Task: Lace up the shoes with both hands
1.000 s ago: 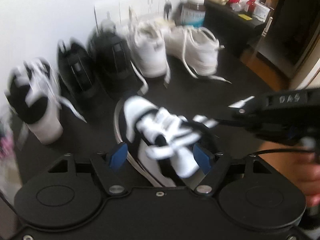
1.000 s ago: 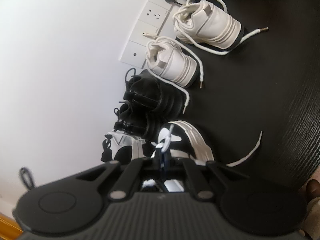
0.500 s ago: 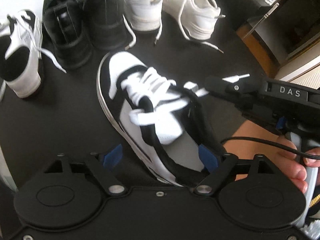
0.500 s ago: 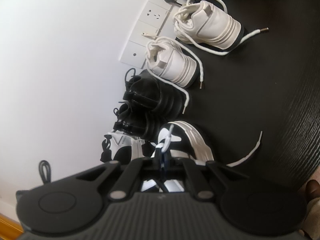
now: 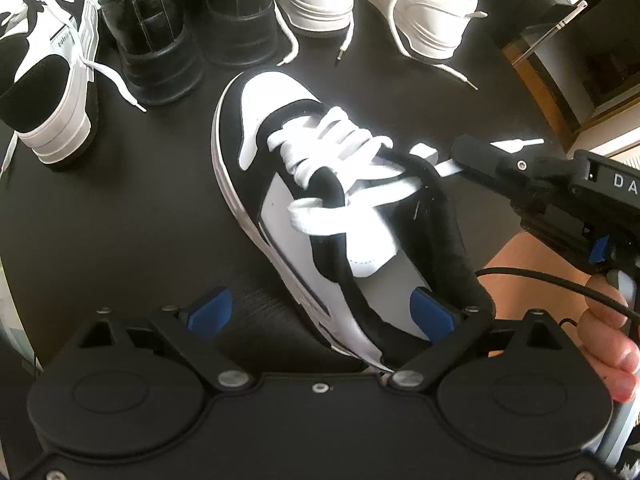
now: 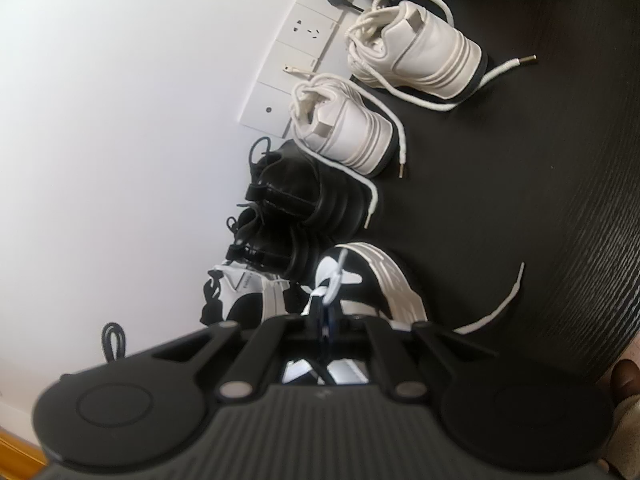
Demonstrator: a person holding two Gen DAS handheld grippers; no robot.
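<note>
The right gripper (image 5: 464, 152) pinches the white lace (image 5: 444, 168) taut, while the left gripper (image 5: 320, 312) – fingers opening, empty – straddles the sneaker (image 5: 280, 184), probably to steady it.

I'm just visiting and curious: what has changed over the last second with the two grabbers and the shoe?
The left gripper tipped down over the black-and-white shoe, its jaws opening wide around the heel, gripping nothing. The right gripper stayed still, shut on the white lace. The other shoes haven't moved.

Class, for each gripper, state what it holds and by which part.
Right gripper pinches the white lace near its tipped end. Left gripper, jaws opening, holds nothing.
</note>
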